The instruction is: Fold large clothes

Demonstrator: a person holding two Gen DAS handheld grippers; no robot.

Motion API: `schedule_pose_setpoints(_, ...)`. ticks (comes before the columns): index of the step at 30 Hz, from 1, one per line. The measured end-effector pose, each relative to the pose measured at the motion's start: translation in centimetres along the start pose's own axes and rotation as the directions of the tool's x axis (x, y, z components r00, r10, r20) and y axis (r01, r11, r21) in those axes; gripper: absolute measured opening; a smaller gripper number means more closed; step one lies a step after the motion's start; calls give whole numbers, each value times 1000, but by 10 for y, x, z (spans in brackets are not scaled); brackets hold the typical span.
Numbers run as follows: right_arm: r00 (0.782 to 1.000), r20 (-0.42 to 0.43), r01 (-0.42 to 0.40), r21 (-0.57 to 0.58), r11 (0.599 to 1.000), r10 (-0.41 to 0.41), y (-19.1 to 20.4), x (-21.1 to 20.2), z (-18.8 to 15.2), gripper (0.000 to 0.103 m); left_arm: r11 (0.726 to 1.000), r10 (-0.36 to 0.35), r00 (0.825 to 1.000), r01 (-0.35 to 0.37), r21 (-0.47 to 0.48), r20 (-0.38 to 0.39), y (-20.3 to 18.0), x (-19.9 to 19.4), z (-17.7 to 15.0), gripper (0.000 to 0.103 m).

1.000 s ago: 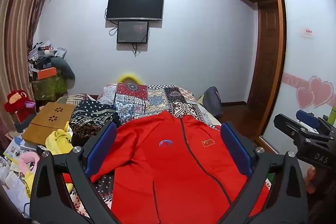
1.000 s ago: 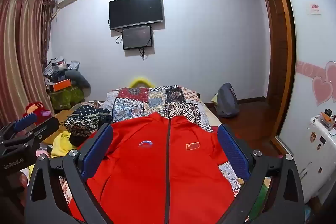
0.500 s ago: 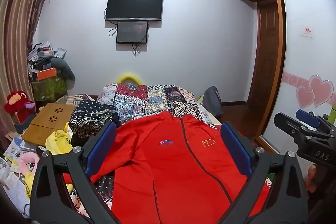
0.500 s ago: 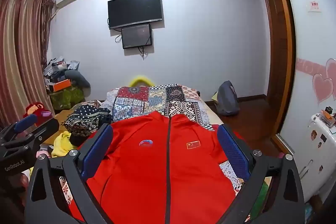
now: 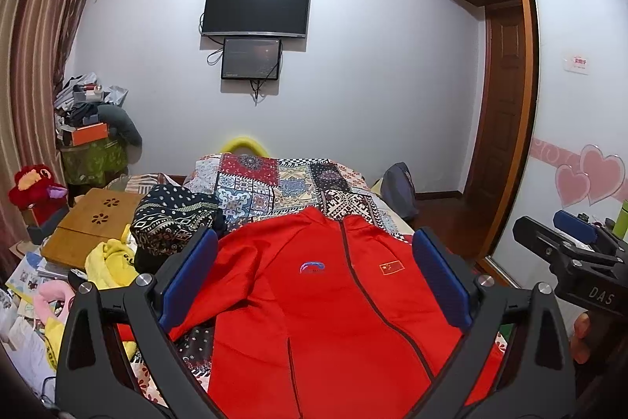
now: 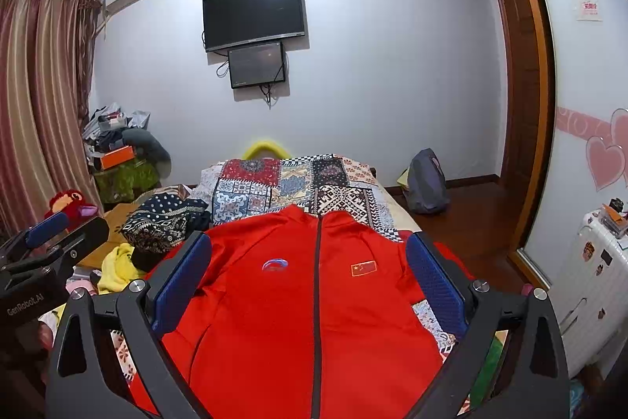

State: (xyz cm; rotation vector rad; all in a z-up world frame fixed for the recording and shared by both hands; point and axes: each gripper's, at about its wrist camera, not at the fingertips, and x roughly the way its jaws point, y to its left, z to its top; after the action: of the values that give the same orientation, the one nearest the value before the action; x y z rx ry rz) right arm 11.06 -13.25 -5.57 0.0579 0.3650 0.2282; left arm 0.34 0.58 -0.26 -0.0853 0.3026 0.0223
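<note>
A large red zip-up jacket (image 5: 333,305) (image 6: 306,309) lies face up and spread flat on the patterned bed cover (image 5: 282,183) (image 6: 290,183), collar toward the far wall. Its left sleeve runs out to the left in the left wrist view. My left gripper (image 5: 316,277) hovers above the jacket's chest, open, nothing between its blue pads. The right gripper (image 6: 308,277) hangs likewise over the zip, open and empty. Each gripper also shows at the edge of the other's view: the right gripper (image 5: 577,254) and the left gripper (image 6: 47,250).
A dark patterned bundle (image 5: 172,218) and yellow cloth (image 5: 110,262) lie left of the jacket beside a wooden lap table (image 5: 90,226). A grey backpack (image 6: 426,183) stands on the floor at right. A white suitcase (image 6: 588,297) stands by the wardrobe.
</note>
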Motion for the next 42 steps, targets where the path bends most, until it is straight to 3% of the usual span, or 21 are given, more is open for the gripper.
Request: schedule_pose_setpoints(42, 1000, -16, 8, 14, 1000, -7, -2, 4, 2, 99, 1000, -9, 1000, 9, 9, -16, -2, 5, -2, 100)
